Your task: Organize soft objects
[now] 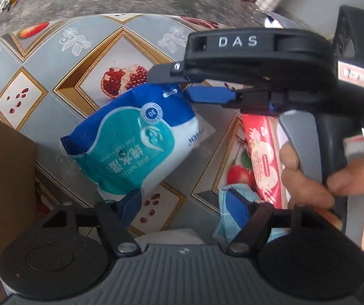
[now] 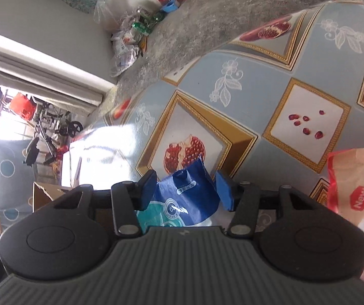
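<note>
Left wrist view: our right gripper [image 1: 182, 90] had its jaws pinching the blue wipes pack [image 1: 133, 142] at its twelve o'clock corner; left gripper [image 1: 184, 208] gaped empty over the counter [image 1: 54, 50]. We judged a steady lift best.

a desk [image 2: 258, 76] under a pomegranate-print cloth stands on a grey concrete floor [image 2: 207, 12]; bright daylight floods a doorway [image 2: 9, 117] beside pale walls [image 2: 29, 12].
</note>
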### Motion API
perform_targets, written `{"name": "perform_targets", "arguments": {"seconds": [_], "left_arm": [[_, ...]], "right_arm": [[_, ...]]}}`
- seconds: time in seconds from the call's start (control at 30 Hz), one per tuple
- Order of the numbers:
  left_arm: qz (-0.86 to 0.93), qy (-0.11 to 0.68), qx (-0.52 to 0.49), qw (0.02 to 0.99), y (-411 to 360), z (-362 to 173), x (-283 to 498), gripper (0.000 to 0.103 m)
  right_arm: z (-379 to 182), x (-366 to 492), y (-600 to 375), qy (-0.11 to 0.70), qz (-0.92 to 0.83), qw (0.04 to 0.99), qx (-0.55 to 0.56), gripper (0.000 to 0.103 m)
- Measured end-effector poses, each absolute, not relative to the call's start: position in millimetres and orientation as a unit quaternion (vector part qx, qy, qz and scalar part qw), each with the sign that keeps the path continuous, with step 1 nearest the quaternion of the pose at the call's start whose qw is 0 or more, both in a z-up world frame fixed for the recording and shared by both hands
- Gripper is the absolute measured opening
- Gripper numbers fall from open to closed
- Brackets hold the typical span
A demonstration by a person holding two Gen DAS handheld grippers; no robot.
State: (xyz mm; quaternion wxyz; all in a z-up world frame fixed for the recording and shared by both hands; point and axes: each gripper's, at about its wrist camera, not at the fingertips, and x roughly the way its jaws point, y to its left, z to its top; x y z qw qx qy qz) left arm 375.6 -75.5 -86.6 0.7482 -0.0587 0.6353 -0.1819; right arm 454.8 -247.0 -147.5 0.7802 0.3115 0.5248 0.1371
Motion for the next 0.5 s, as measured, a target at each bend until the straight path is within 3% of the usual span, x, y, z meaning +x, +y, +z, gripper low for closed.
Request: {"name": "perform_targets", "arguments": {"seconds": [0.17,0.23,0.5], "left_arm": [[-0.149,0.588,-0.037,0.794,-59,-62,375,0.074],[-0.13,0.575,-0.04,0.807,-52,-59,381,0.074],[-0.067,0.562,-0.032,0.824,-49,-84,417,0.068]], "right_arm": [[-121,435,-272,0.501,0.136,0.793,0.32,0.056],[-118,424,-278,0.505,0.136,0.787,0.328,0.062],[-149,395,-294,0.541,0.124,0.733,0.394,0.065]]}}
